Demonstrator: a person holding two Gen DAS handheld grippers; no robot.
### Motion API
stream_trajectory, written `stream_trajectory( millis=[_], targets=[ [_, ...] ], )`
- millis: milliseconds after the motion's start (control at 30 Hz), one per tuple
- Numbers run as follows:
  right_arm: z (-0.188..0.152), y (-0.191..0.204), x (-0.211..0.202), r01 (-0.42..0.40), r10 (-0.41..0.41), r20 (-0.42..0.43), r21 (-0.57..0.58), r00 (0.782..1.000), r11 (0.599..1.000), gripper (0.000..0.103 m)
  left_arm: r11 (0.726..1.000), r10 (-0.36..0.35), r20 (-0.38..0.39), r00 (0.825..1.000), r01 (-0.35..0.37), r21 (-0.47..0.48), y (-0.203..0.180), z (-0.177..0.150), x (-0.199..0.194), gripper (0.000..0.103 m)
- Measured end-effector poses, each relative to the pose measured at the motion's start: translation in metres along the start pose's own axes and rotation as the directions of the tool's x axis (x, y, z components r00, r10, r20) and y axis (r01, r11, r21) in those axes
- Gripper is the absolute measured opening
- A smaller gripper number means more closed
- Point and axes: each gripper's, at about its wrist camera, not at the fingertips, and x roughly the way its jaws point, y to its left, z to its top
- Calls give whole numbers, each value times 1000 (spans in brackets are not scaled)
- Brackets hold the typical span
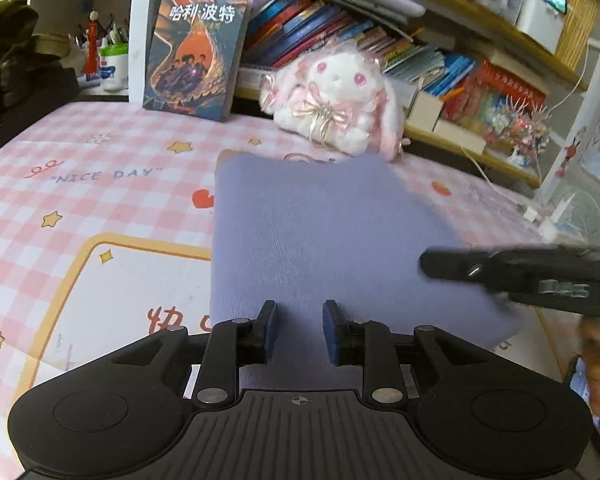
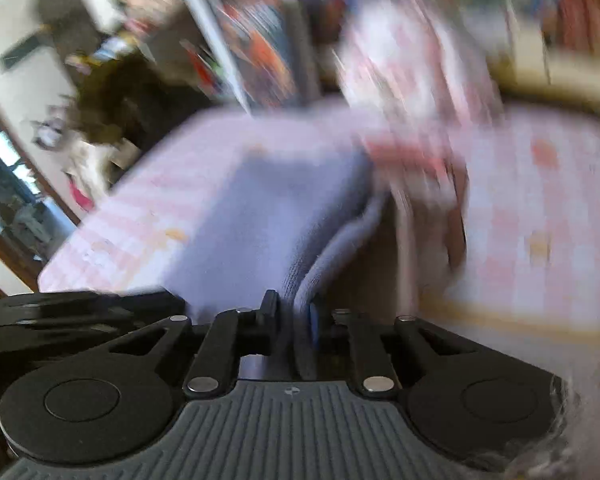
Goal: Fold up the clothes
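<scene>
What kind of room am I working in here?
Probably a child's bedroom or study corner at home: crowded bookshelves, a white plush rabbit, and a pink checked desk mat under the folded lilac garment.

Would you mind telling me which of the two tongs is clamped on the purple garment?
The right tongs pinch the purple garment; the left tongs stand apart.

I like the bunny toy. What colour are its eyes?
Pink. The bunny toy shows best in the left wrist view.
</scene>
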Motion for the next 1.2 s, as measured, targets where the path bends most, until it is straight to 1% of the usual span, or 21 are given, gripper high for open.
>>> stream_trajectory(
  millis=[33,133,167,200,267,367,400,433,467,533,567,600,633,667,733,867,900,967,1067,1100,1200],
  targets=[
    [0,7,-8,-9,12,47,-51,999,999,14,1000,-1,-6,1000,1,1,0,0,1,25],
    [-5,-1,5,57,-57,-43,8,997,998,13,1000,-16,-20,1000,17,14,-2,-1,3,25],
    [-11,-10,17,89,-83,-108,51,991,995,13,1000,-9,-21,1000,9,25,-4,-1,3,25],
    [-15,-17,22,87,-76,-119,89,990,992,14,999,-2,-21,1000,3,35,-6,-2,2,25],
    [-16,-19,21,77,-65,-108,110,992,991,14,999,-1,-21,1000,1,32,-5,-2,2,25],
    [-13,-14,21,82,-74,-114,75,991,994,17,999,3,-19,1000,-2,32,-4,-2,1,25],
    [-13,-14,20,87,-78,-113,77,991,993,21,1000,5,-17,1000,-4,31,-4,-2,0,26],
    [-13,-14,17,91,-82,-108,80,991,993,27,1000,6,-15,1000,-6,30,-4,-1,-1,26],
    [-12,-14,13,98,-90,-100,80,991,992,29,1000,8,-13,1000,-7,30,-5,-1,-3,27],
    [-10,-14,5,106,-99,-82,82,992,991,38,1000,7,10,1000,-8,25,-4,1,-9,38],
    [-9,-15,-1,107,-101,-70,85,992,991,41,1000,7,28,1000,-8,20,-2,3,-13,49],
    [-8,-17,-7,112,-107,-56,89,993,990,49,1000,9,52,999,-9,8,0,5,-18,61],
    [-7,-19,-12,119,-115,-46,97,992,988,55,1000,13,77,997,-12,-7,3,6,-23,66],
    [-6,-21,-16,126,-123,-36,105,992,986,57,1000,18,94,995,-16,-21,6,8,-26,73],
    [-5,-27,-24,141,-139,-24,127,990,982,64,999,28,111,993,-23,-46,14,12,-29,74],
    [-7,-39,-29,172,-167,-45,191,985,966,67,997,51,106,993,-45,-65,24,15,-26,78],
    [-8,-40,-29,179,-173,-48,198,984,964,69,997,53,98,994,-47,-64,25,15,-24,80],
    [-9,-41,-29,188,-182,-50,204,982,961,70,997,50,81,995,-45,-64,27,15,-19,80],
    [-10,-42,-25,185,-177,-55,221,983,958,72,996,18,47,999,-14,-89,34,14,-8,80],
    [-9,-44,-21,178,-167,-64,231,984,957,75,994,0,32,999,3,-108,37,13,-4,80],
    [-9,-50,-7,178,-150,-121,275,981,945,77,984,-53,-14,998,50,-172,47,12,8,80]
  ],
)
